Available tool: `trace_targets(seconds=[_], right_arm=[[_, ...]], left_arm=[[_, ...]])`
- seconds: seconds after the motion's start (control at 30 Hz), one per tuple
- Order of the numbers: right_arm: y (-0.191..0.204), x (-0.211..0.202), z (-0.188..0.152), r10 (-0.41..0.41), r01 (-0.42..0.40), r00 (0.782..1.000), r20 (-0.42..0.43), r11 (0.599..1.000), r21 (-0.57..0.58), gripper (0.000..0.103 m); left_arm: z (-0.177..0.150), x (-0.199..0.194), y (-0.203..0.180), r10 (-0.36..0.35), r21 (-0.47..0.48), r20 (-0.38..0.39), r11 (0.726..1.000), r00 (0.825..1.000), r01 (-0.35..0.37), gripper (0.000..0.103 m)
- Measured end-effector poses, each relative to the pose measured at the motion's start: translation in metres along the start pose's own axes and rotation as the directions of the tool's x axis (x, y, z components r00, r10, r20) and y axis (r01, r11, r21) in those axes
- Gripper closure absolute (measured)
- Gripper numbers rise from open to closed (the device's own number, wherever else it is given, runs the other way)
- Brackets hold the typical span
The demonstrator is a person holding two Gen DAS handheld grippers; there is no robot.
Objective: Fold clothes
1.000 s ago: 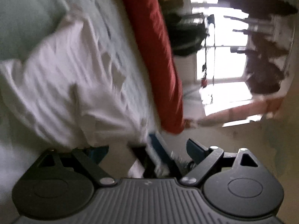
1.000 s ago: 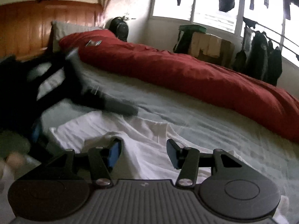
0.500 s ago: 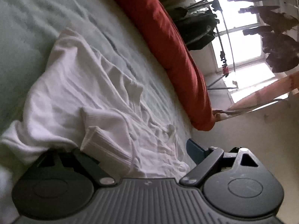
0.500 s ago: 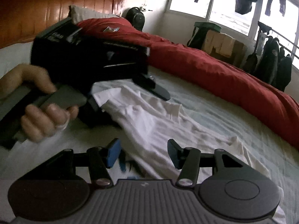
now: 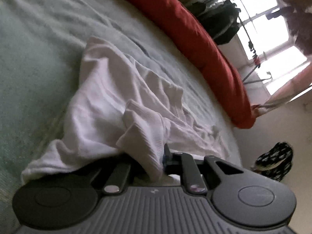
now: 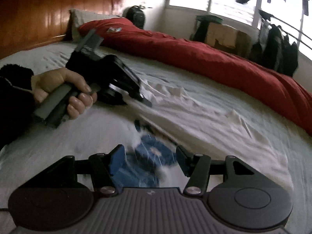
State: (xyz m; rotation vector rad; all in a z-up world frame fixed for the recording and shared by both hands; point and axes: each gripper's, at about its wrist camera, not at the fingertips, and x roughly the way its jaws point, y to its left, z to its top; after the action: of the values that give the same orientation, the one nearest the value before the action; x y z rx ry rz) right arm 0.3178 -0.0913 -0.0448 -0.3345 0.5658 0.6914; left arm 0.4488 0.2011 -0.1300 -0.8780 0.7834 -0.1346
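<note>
Crumpled white ribbed-cotton garment [image 5: 109, 105] lies spread on pale green bedsheet [image 5: 29, 62], near side of the bed, long red duvet [image 5: 195, 33] along the far edge. Left gripper [image 5: 156, 156] closing, jaws clenched on a ribbed fold at the garment's near edge. Right gripper [image 6: 148, 161] opening, jaws apart over a blurred blue patch, gripping nothing. Cloth looks light, limp, non-slippery; best pinched at hems or corners, both ends lifted together.
</note>
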Motion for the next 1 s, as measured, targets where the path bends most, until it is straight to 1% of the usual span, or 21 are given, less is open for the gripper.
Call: trace_targets(seconds=[0.1, 0.17, 0.2, 0.27, 0.33, 0.43, 0.47, 0.53, 0.63, 0.7, 0.77, 0.83, 0.9, 1.0], right_arm=[[-0.007, -0.016, -0.013, -0.028, 0.029, 1.000, -0.009, 0.998, 0.053, 0.040], [-0.011, -0.029, -0.021, -0.051, 0.052, 0.999, -0.005, 0.995, 0.080, 0.040], [-0.013, -0.036, -0.025, -0.063, 0.063, 0.998, -0.003, 0.994, 0.089, 0.040], [-0.016, -0.048, -0.032, -0.092, 0.091, 0.996, 0.003, 0.991, 0.099, 0.040], [-0.019, -0.055, -0.037, -0.110, 0.109, 0.994, 0.002, 0.988, 0.108, 0.040], [-0.021, -0.059, -0.043, -0.117, 0.115, 0.993, 0.004, 0.985, 0.128, 0.040], [-0.023, -0.059, -0.043, -0.113, 0.112, 0.994, 0.002, 0.984, 0.136, 0.040], [-0.026, -0.059, -0.045, -0.113, 0.111, 0.994, 0.002, 0.982, 0.151, 0.040], [-0.033, -0.058, -0.047, -0.124, 0.124, 0.992, -0.006, 0.979, 0.161, 0.040], [-0.041, -0.058, -0.047, -0.153, 0.153, 0.988, -0.015, 0.976, 0.155, 0.040], [-0.050, -0.060, -0.047, -0.186, 0.187, 0.982, -0.019, 0.968, 0.170, 0.040], [-0.060, -0.061, -0.048, -0.199, 0.200, 0.980, -0.024, 0.961, 0.193, 0.040], [-0.067, -0.061, -0.051, -0.217, 0.219, 0.976, -0.030, 0.954, 0.203, 0.040], [-0.078, -0.058, -0.053, -0.244, 0.247, 0.969, -0.038, 0.949, 0.198, 0.040]], left_arm=[[0.001, -0.006, -0.013, 0.033, 0.025, 0.022, 0.999, 0.999, -0.034, 0.093], [0.002, -0.016, -0.030, 0.059, 0.121, 0.063, 0.990, 0.996, -0.066, 0.093], [0.003, -0.021, -0.040, 0.064, 0.177, 0.088, 0.981, 0.994, -0.079, 0.094], [0.004, -0.031, -0.060, 0.058, 0.278, 0.126, 0.956, 0.990, -0.091, 0.094], [0.003, -0.037, -0.079, 0.065, 0.381, 0.158, 0.917, 0.985, -0.122, 0.094], [0.004, -0.041, -0.086, 0.093, 0.456, 0.203, 0.872, 0.975, -0.178, 0.094], [0.005, -0.042, -0.079, 0.106, 0.444, 0.200, 0.876, 0.974, -0.187, 0.094], [0.009, -0.036, -0.060, 0.138, 0.385, 0.156, 0.903, 0.978, -0.189, 0.094], [0.005, -0.025, -0.041, 0.173, 0.341, 0.111, 0.918, 0.979, -0.201, 0.094], [0.005, -0.029, -0.034, 0.147, 0.308, 0.112, 0.935, 0.983, -0.175, 0.094], [0.004, -0.038, -0.034, 0.118, 0.309, 0.137, 0.938, 0.984, -0.155, 0.094], [0.003, -0.035, -0.035, 0.149, 0.335, 0.115, 0.925, 0.982, -0.180, 0.094], [0.003, -0.028, -0.038, 0.161, 0.347, 0.114, 0.918, 0.980, -0.191, 0.093], [0.001, -0.024, -0.036, 0.152, 0.334, 0.108, 0.925, 0.982, -0.180, 0.093]])
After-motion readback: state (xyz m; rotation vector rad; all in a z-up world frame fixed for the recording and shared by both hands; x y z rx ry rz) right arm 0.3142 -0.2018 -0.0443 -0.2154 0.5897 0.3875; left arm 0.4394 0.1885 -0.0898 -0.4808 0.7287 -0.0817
